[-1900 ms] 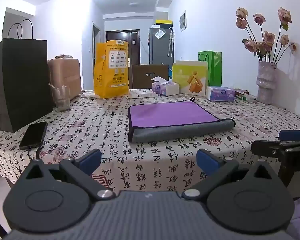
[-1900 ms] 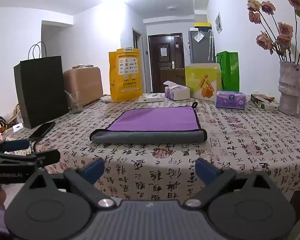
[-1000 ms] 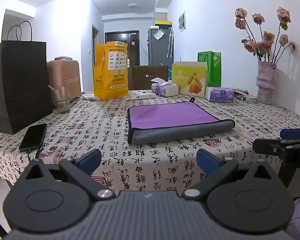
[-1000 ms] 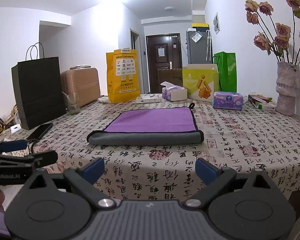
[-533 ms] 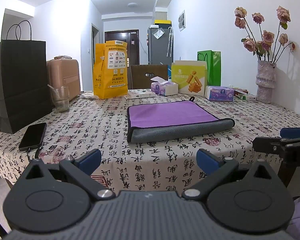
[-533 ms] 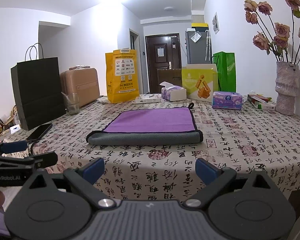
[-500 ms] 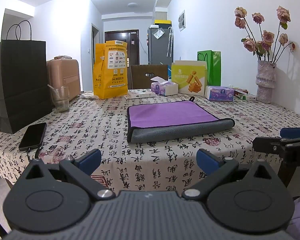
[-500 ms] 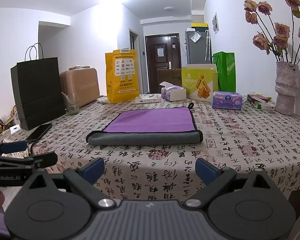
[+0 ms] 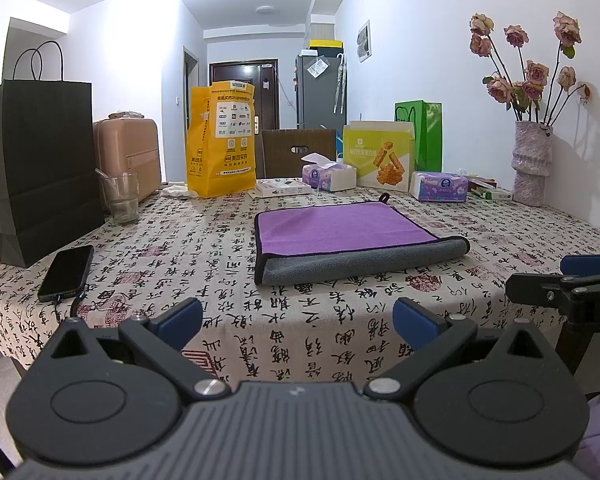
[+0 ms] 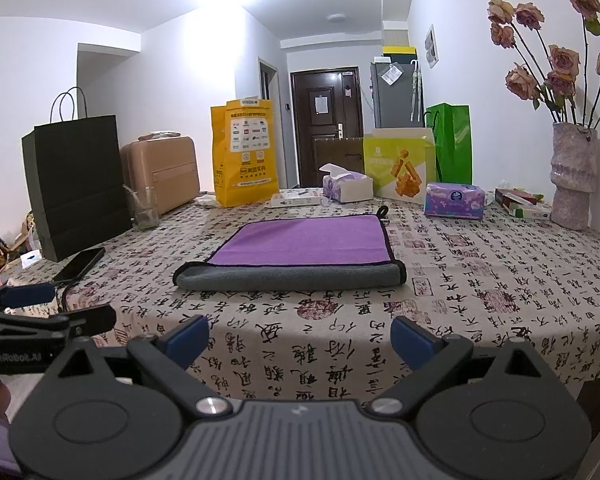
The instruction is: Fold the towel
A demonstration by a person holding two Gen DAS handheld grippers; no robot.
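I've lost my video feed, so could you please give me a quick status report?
Both tongs, left and right, open, off the table's near edge. Towel lies folded once, untouched. Nothing between tongs and towel.

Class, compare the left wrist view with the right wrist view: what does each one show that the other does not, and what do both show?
Only the left wrist view shows the right gripper at its right edge, jaws apart. Only the right wrist view shows the left gripper at its left edge, and clutter beyond the table's left side. Both show the purple towel with a grey folded near edge, lying flat on the patterned tablecloth, untouched, plus the black bag, phone, glass and vase of roses.
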